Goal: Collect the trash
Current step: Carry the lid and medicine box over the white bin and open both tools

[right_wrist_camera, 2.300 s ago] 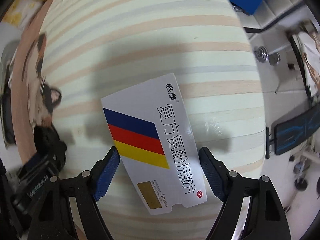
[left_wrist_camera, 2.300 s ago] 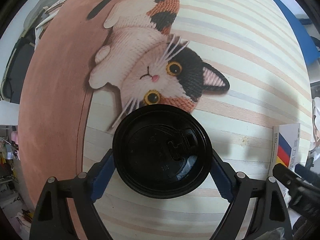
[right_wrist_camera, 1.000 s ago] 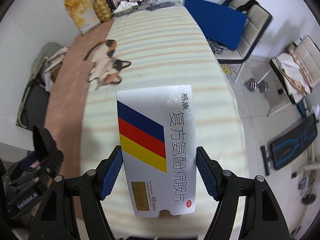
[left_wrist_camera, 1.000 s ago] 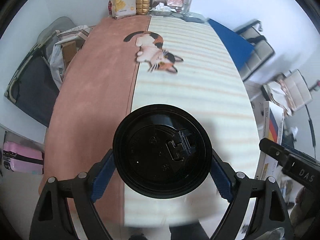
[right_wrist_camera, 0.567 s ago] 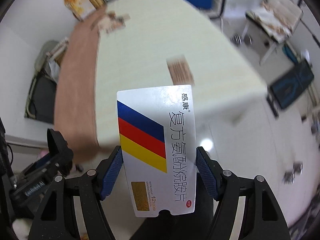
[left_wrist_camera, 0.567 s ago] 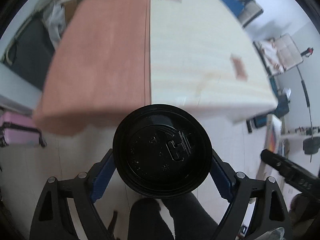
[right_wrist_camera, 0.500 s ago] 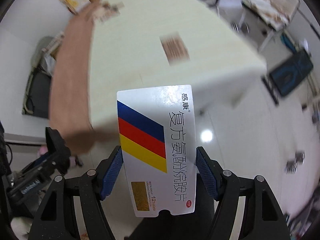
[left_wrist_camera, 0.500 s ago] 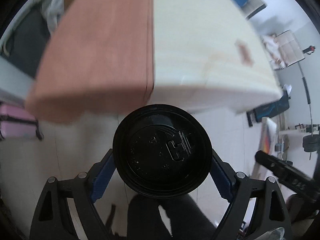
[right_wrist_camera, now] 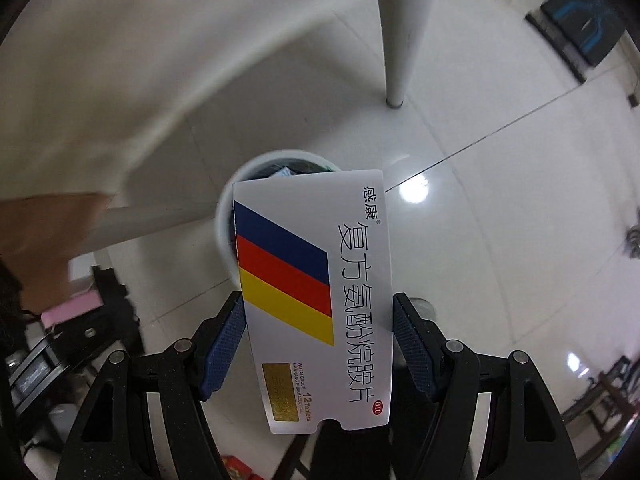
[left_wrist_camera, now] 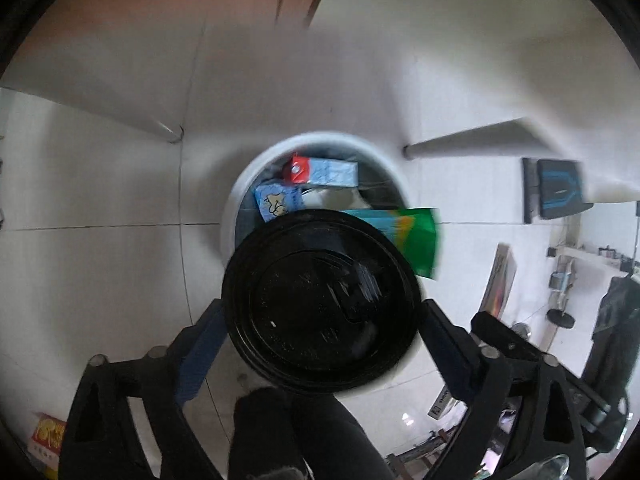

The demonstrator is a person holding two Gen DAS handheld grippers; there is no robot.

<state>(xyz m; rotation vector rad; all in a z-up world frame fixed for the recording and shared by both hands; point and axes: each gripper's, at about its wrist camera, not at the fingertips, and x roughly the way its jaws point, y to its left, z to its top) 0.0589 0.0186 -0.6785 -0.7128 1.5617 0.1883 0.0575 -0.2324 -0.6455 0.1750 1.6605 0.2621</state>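
Observation:
A black plastic cup lid (left_wrist_camera: 320,300) sits between the fingers of my left gripper (left_wrist_camera: 321,314), right over a white round trash bin (left_wrist_camera: 240,184) on the floor. The left jaws are opening, and a thin gap shows at the right pad (left_wrist_camera: 434,328). Inside the bin lie a blue carton (left_wrist_camera: 328,172), a blue pack (left_wrist_camera: 276,200) and a green wrapper (left_wrist_camera: 412,236). My right gripper (right_wrist_camera: 318,320) is shut on a white medicine box (right_wrist_camera: 316,288) with blue, red and yellow stripes. It holds the box above the same bin (right_wrist_camera: 224,208).
White table legs (left_wrist_camera: 168,132) (right_wrist_camera: 396,60) stand on the tiled floor beside the bin, with the tabletop overhead. A person's dark trouser leg (left_wrist_camera: 280,432) is close below the lid. A blue-black bench (left_wrist_camera: 556,192) lies right, a red box (left_wrist_camera: 44,436) bottom left.
Both grippers have dropped from over the tabletop to below its edge, above the floor bin, and tilted downward. The left fingers have spread slightly around the lid. The right grip is unchanged.

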